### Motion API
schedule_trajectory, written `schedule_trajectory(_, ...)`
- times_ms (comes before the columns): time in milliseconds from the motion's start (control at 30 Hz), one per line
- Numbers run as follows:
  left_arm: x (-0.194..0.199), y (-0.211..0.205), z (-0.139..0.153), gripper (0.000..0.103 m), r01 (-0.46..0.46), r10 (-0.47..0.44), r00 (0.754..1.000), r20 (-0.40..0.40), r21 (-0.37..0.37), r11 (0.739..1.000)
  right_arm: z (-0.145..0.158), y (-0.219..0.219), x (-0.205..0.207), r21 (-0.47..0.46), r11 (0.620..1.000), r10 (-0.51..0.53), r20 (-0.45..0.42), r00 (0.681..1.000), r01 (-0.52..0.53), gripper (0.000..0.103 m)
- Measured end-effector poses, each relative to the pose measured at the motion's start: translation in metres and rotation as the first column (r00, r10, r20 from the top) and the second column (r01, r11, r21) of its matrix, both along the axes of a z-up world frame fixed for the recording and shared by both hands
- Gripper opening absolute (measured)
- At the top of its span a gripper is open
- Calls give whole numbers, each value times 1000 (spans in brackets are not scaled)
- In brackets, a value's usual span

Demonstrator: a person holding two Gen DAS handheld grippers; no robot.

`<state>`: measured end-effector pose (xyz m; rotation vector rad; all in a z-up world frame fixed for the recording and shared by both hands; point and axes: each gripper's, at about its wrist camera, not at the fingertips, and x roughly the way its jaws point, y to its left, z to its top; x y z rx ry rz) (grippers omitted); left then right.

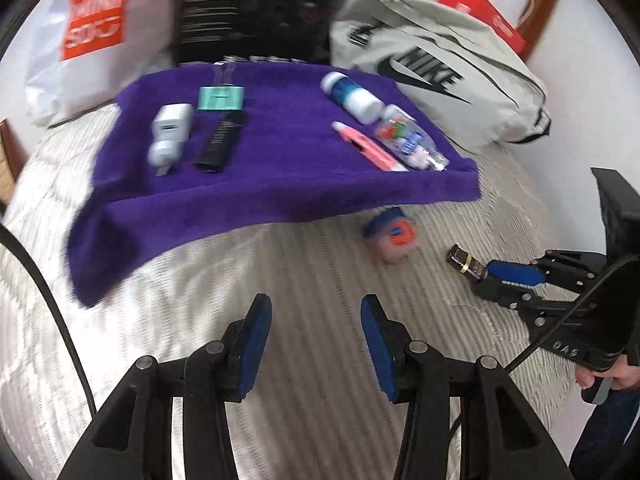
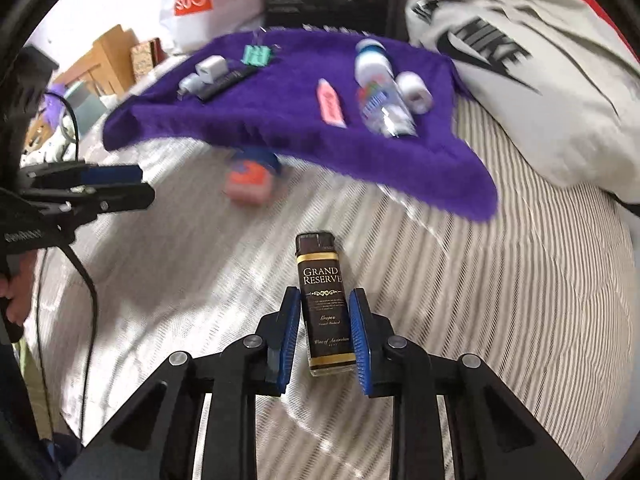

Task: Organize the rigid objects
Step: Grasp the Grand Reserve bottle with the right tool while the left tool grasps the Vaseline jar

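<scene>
**Right claw carrying the small dark bottle, with the purple towel lying ahead**

The striped bedspread is filling both views, and the purple towel is lying across its far half, ahead of both claws. Two rows of things are sitting on the towel: a white charger, a black stick and a teal clip on one side, a white bottle, a clear plastic bottle and a pink tube on the other.

An orange and blue item, blurred, is lying on the bedspread just off the towel's near edge.

The right gripper is gripping the dark labelled bottle by its lower half, the long axis pointing straight out along the fingers toward the towel.

The left gripper is standing wide apart and empty; judging by the wrist views, it is the nearer one to the orange item.
</scene>
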<state>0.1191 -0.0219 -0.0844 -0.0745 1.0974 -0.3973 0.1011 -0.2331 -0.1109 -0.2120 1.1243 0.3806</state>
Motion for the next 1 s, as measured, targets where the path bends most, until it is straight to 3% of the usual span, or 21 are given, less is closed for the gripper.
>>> schedule_trajectory(300,11,-32,-2,44,59,-59,998,-1,7,998,-5,1,0,-12,999,36,29,999,-35,26)
schedule_trajectory(400,17,-44,-1,44,75,-75,997,2,1,997,-5,-5,1,29,999,24,23,999,-24,24)
schedule_trajectory(567,30,-66,-3,44,70,-70,997,-19,-5,998,-4,-25,-8,18,1000,-15,12,1000,15,24)
schedule_trajectory(767,42,-91,-14,44,22,-21,1000,-21,55,998,-7,-42,-14,19,999,-44,12,999,44,24)
schedule_trajectory(1000,35,-86,-14,44,28,-29,1000,9,136,990,-8,-43,-15,18,999,-45,24,999,45,24)
